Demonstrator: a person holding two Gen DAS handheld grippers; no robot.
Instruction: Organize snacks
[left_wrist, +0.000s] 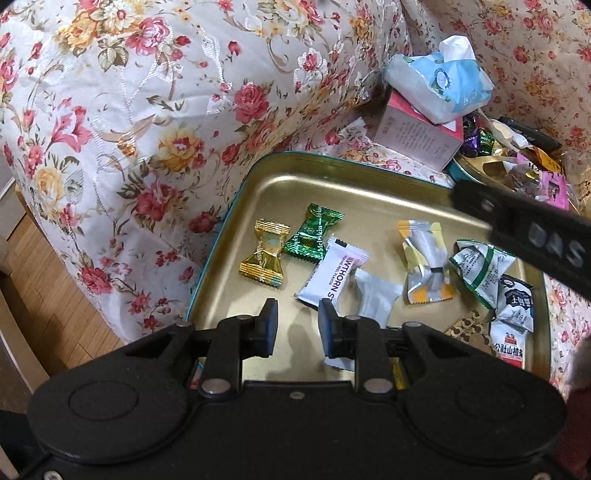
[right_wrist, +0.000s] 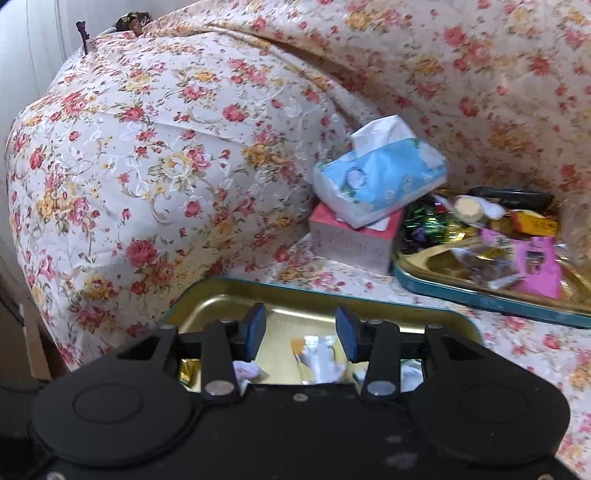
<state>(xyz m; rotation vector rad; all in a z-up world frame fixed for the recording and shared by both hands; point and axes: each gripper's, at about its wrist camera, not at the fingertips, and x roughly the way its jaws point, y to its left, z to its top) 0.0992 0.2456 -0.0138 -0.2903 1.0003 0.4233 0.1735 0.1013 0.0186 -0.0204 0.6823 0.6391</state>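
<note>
Setting: a sofa covered in floral fabric (left_wrist: 155, 122), with a strip of wooden floor (left_wrist: 55, 295) at the lower left of the left wrist view.
Near tin tray: a gold-lined tray with a teal rim (left_wrist: 306, 192) lies on the sofa seat, beside the armrest.
Snacks in near tray: a gold twist-wrapped candy (left_wrist: 264, 256) lies next to a green one (left_wrist: 312, 238); a white packet printed with "HAWTHORN" (left_wrist: 330, 273) lies toward the middle; a silver and yellow packet (left_wrist: 424, 264), a green-edged white packet (left_wrist: 480, 269) and a dark blue and white packet (left_wrist: 515, 299) lie toward the right.
Far tin tray: a second teal-rimmed tray (right_wrist: 491, 295) sits further back, heaped with mixed wrappers, a pink packet (right_wrist: 539, 266) among them.
Tissues: a blue and white tissue pack (right_wrist: 376, 177) rests on a pink box (right_wrist: 351, 240), just beside the far tray.
Left tongs (left_wrist: 295, 325): partly open over the near tray, nothing between the blue pads; the right pad covers the edge of the white packet.
Right tongs (right_wrist: 301, 332): partly open and empty, over the near tray's back edge, a wrapper blurred below them.
Right tongs' arm: a black bar (left_wrist: 535, 240) crosses the upper right of the left wrist view.
</note>
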